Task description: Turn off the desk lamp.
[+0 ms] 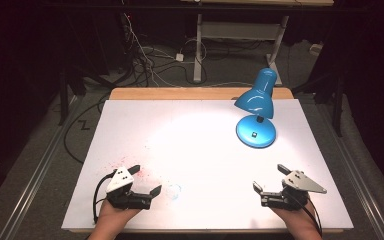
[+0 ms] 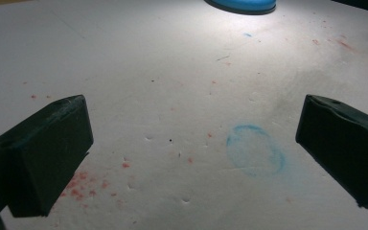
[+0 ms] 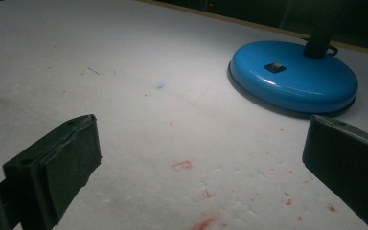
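While both grippers rest low at the near edge of the white sheet [image 1: 200, 150], no brand, label or readable writing appears on anything; a small red square mark [image 3: 183, 166] on the sheet is only an outline, without letters.

The left gripper [image 1: 145, 181] is held by a hand [image 1: 114, 212] at the near left, and its jaws stand wide apart with nothing between them. In the left gripper view a faint blue ring stain [image 2: 255, 150] lies on the sheet between the two jaws, nearer to the right one, and red specks [image 2: 81, 184] are scattered just beside the left jaw.

The right gripper [image 1: 270, 179] is at the near right, and its jaws are also spread wide and hold nothing. A grey three-cornered plate [image 1: 305, 182] sits on top of it.

The blue desk lamp [image 1: 256, 107] stands on the far right part of the sheet, well apart from both grippers. Its round base [image 3: 292, 76] carries a small square switch [image 3: 275, 67], and the shade [image 1: 258, 92] tilts down toward the middle of the sheet, where the light makes a bright patch. In the right gripper view the base lies ahead of the jaws, closer to the right one, not touching.

Beyond the table, cables [image 1: 145, 55] lie on the floor.
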{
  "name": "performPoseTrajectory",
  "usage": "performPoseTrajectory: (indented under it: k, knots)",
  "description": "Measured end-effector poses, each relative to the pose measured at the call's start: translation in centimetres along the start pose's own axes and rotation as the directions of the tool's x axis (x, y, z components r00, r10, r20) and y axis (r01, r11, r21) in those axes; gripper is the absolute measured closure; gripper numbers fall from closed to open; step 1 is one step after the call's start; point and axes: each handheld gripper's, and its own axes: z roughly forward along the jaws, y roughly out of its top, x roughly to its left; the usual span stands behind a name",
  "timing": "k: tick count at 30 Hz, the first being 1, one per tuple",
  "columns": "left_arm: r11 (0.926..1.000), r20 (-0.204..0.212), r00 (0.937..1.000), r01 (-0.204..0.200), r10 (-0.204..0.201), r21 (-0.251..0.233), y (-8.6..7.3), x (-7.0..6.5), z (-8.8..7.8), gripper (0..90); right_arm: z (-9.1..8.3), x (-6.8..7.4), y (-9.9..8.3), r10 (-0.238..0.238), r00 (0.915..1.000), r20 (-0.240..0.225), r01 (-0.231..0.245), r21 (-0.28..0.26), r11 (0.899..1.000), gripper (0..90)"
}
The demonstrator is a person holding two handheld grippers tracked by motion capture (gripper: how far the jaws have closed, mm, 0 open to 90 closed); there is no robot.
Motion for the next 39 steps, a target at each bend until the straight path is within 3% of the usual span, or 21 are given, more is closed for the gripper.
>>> performPoseTrajectory:
  k: [7,21,39]
  knots:
    - [1.0000,0.003,1.0000,0.005,-0.005,0.004,-0.07,0.05,0.08,0.0,0.00,-0.13,-0.05,0.003,1.0000,-0.001,-0.003,0.012,1.000,2.7]
    - [1.0000,0.003,1.0000,0.007,-0.007,-0.002,-0.06,0.10,0.02,0.0,-0.28,-0.40,-0.12,0.013,0.9999,0.000,-0.013,0.028,1.000,19.2]
    - [1.0000,0.003,1.0000,0.008,-0.008,-0.003,-0.06,0.16,-0.02,0.0,-0.49,-0.73,-0.15,0.022,0.9997,-0.009,-0.021,0.040,0.999,54.4]
